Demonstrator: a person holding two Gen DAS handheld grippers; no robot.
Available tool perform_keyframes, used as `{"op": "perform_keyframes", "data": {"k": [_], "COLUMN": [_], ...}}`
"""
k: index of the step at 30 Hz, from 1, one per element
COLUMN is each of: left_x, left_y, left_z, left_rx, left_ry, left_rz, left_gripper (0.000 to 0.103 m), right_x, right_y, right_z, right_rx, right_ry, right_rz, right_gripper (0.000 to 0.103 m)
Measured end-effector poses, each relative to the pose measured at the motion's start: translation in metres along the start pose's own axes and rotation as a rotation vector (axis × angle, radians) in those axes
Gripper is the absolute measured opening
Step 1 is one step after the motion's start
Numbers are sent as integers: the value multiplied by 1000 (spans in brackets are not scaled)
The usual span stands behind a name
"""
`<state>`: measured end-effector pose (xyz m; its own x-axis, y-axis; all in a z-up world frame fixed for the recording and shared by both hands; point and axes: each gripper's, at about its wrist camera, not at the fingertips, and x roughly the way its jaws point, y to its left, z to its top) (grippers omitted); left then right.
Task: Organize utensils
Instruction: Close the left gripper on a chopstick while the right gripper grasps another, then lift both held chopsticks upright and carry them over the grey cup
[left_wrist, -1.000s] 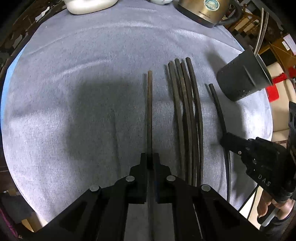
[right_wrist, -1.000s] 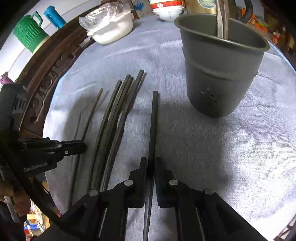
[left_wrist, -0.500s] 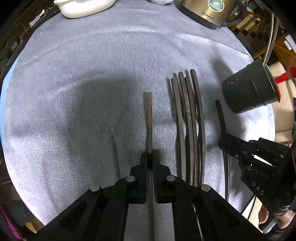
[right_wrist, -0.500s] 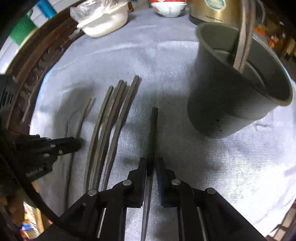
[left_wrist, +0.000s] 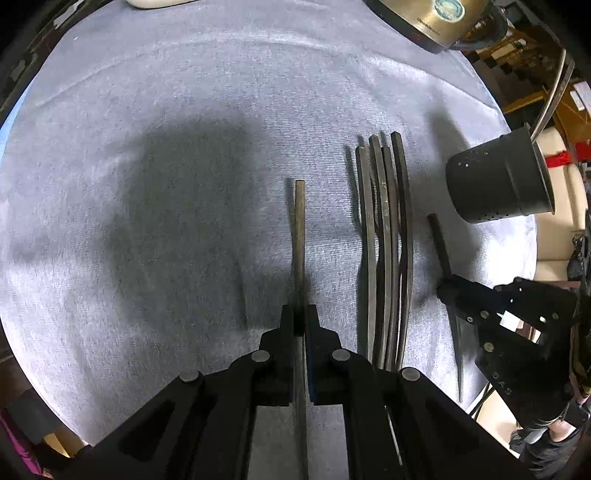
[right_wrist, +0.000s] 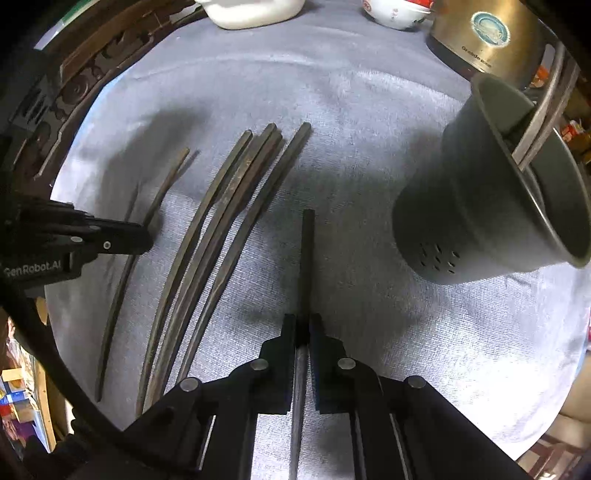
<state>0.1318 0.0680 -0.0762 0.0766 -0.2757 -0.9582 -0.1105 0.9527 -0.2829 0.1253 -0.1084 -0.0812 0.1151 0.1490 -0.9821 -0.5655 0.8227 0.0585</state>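
Both grippers clamp one chopstick each — left gripper (left_wrist: 300, 321), right gripper (right_wrist: 303, 328) — flanking the chopstick bundle (right_wrist: 218, 236) beside the holder (right_wrist: 491, 206).

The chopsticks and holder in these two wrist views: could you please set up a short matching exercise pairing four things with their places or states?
Things:
1. left gripper
2. bundle of chopsticks
3. grey holder
4. gold kettle

Places or states:
A. at the far edge of the cloth, behind the holder
B. lying loose on the grey cloth between the two grippers
C. jaws shut on a single chopstick
D. standing on the cloth with two chopsticks in it

Pairs: 1-C, 2-B, 3-D, 4-A
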Motion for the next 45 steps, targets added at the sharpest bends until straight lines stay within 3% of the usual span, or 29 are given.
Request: {"op": "perform_keyframes", "data": {"k": [1,4,8,9,13,15,18,21,27,31,45], "left_x": [0,-26,-74,-87,-118,-124,-126,-119,-112,-117,-131], "left_y": [-15,-10,-7,-7,-11,-17,-31,-34,-32,-33,-28], "left_z": [3,-7,-19,-23,-43,-55,-70,-83,-91,-104,-160], "left_rx": [-5,-31,-44,-44,-44,-31,-12,9,17,36,28], "left_ry": [-19,-113,-332,-409,-659,-779,-906,-996,-1023,-1047,-1053], "left_rz": [-2,-39,-94,-100,-73,-41,23,103,167,180,101], "left_gripper": [5,5,5,5,5,5,5,5,5,6,6], "right_x": [-4,-33,-78,-92,-132,-140,-144,-140,-133,-139,-161], "right_y": [3,-2,-8,-12,-27,-29,-34,-35,-30,-26,-18], "right_z": [-2,-14,-32,-39,-68,-84,-98,-101,-111,-124,-171], "right_rx": [8,59,131,157,271,320,370,378,348,324,331], "right_ry": [-21,-139,-333,-417,-707,-824,-932,-976,-994,-999,-996], "right_rz": [8,70,130,141,99,37,-26,-83,-159,-158,-129], "right_gripper": [7,7,7,7,7,7,7,7,7,7,8]}}
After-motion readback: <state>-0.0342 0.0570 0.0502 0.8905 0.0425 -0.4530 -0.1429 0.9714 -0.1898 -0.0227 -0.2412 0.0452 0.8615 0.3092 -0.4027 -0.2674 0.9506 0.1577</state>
